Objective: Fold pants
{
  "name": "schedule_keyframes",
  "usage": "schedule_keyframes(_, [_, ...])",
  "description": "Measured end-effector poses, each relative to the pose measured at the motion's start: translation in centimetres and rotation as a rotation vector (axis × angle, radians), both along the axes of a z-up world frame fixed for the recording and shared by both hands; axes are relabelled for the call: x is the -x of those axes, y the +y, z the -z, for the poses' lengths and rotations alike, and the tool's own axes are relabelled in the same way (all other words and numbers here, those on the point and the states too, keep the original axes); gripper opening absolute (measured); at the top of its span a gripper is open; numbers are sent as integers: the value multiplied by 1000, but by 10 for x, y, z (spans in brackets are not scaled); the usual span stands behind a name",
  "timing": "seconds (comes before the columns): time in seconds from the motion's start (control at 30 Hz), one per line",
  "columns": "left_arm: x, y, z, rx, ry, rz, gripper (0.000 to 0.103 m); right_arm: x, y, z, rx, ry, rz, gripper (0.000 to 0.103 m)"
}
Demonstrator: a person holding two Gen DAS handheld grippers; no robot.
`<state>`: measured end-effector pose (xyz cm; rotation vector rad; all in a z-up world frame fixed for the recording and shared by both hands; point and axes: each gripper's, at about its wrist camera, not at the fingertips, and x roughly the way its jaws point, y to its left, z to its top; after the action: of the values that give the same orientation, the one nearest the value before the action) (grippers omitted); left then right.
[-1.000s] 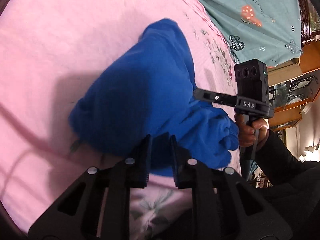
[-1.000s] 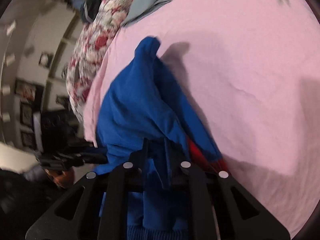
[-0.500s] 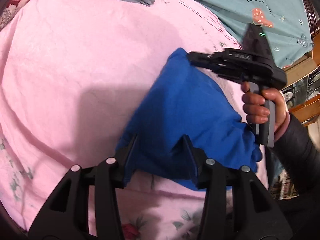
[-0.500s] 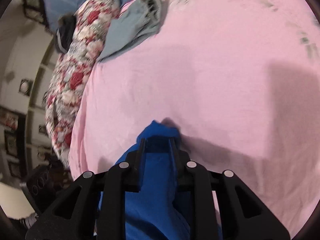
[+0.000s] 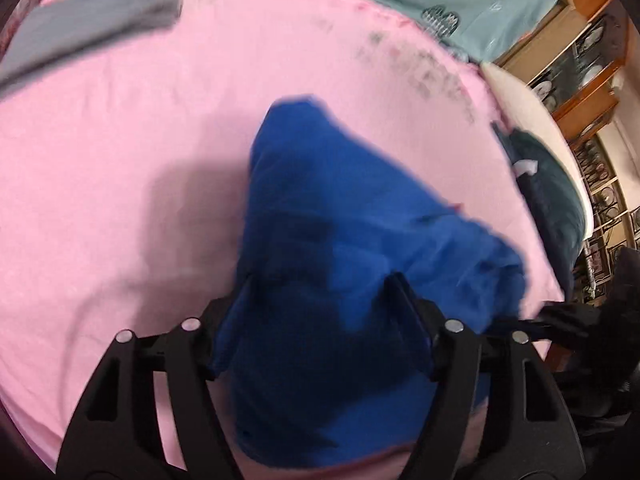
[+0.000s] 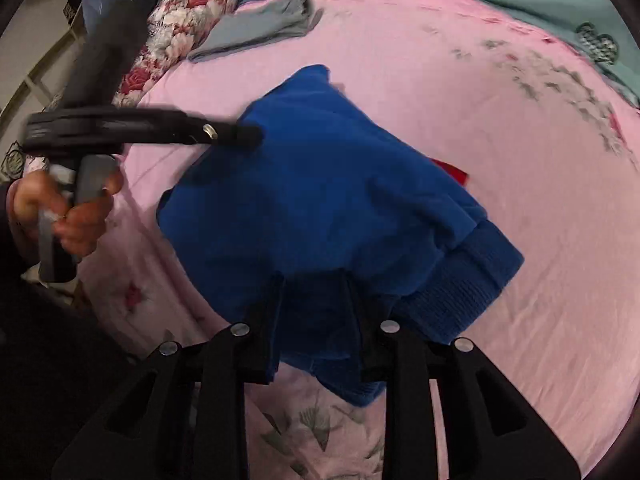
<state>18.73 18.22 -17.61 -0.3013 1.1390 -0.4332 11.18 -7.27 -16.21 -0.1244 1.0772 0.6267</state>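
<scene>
Blue pants lying bunched on pink bed sheet.
L tongs opening, fabric btwn jaws but pads not pressing; R tongs partly closed, cloth btwn fingers, grip looking pinched. Grey garment sitting far back.

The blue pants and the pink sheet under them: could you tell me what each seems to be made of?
Blue pants: soft matte knit, likely fleece or cotton jersey, with a ribbed cuff. Pink sheet: thin matte woven cloth, probably cotton, finely creased.
</scene>
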Motion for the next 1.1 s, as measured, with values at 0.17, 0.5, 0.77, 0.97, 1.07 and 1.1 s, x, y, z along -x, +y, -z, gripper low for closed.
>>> schedule_keyframes(0.17, [9,19,-28,4,7,-14,72,9,-10,-21,-26,19,122,30])
schedule_keyframes(0.5, [22,-55,-74,-83,-194,160,86,1,-76,-50,-198,-17,460,53])
schedule_keyframes(0.77, [30,-110,-26,-352,-194,259,92,-23,-87,-34,-180,21,404,55])
schedule_keyframes(0.97, [27,-118,-25,-386,-175,218,93,-39,-85,-24,-161,47,358,55])
schedule_keyframes(1.07, [24,-121,-24,-397,-167,199,93,-46,-85,-21,-157,57,333,55])
schedule_keyframes(1.1, [22,-124,-24,-400,-166,196,93,-49,-86,-21,-160,60,326,55])
